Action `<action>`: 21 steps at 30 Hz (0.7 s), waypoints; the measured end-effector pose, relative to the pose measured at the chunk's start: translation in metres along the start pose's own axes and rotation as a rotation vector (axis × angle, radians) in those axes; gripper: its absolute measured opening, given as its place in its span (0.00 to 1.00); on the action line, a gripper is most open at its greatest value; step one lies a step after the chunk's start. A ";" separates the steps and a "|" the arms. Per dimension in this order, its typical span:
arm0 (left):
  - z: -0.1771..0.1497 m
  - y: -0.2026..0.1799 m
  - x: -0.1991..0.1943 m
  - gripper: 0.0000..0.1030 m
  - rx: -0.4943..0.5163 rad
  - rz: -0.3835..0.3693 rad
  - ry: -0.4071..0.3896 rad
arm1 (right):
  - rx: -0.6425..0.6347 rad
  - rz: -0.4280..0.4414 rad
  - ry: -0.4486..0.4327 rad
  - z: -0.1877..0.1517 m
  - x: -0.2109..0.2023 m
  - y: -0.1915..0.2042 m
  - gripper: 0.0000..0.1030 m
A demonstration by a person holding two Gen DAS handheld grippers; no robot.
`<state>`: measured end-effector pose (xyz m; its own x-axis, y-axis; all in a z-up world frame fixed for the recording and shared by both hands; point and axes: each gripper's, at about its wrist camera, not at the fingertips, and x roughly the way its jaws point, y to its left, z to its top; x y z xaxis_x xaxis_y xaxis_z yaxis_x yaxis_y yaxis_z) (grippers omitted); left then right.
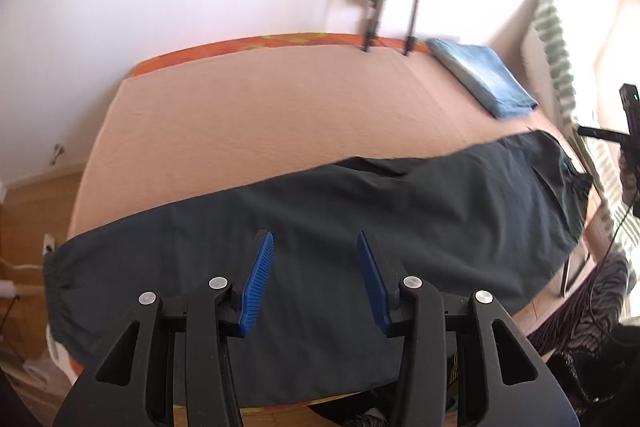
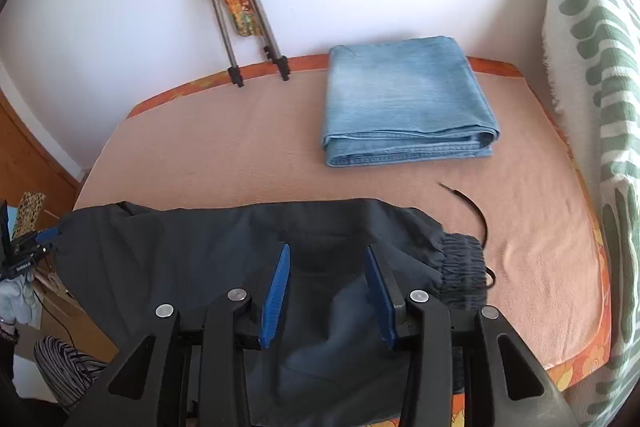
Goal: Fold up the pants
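Note:
Dark navy pants lie stretched out along the near edge of the bed. In the left wrist view the cuffed leg end is at the left. My left gripper hangs over the middle of the pants, open, with nothing between its blue pads. In the right wrist view the elastic waistband and a black drawstring lie at the right. My right gripper hovers over that end of the pants, also open and empty. The left gripper shows at the far left by the fabric's edge.
Folded light-blue jeans sit at the back of the pink-covered bed, near the wall. Tripod legs lean there. A green-and-white cushion lines the right side. A person's striped trouser leg is at the bed's near edge.

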<state>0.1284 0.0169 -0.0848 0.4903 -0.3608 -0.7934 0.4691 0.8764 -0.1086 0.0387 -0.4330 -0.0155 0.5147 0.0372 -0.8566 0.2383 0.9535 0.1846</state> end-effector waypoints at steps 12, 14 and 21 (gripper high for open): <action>-0.016 0.133 0.011 0.41 -0.189 0.193 0.075 | -0.423 0.203 0.058 0.054 0.088 0.137 0.51; -0.021 0.139 0.028 0.41 -0.219 0.186 0.100 | -0.484 0.258 0.093 0.059 0.110 0.153 0.51; -0.004 0.128 0.052 0.41 -0.204 0.146 0.113 | -0.714 0.346 0.237 0.049 0.179 0.198 0.50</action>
<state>0.2114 0.1119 -0.1423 0.4516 -0.1986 -0.8698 0.2368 0.9666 -0.0978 0.2181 -0.2523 -0.1089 0.2568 0.3489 -0.9013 -0.5234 0.8342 0.1738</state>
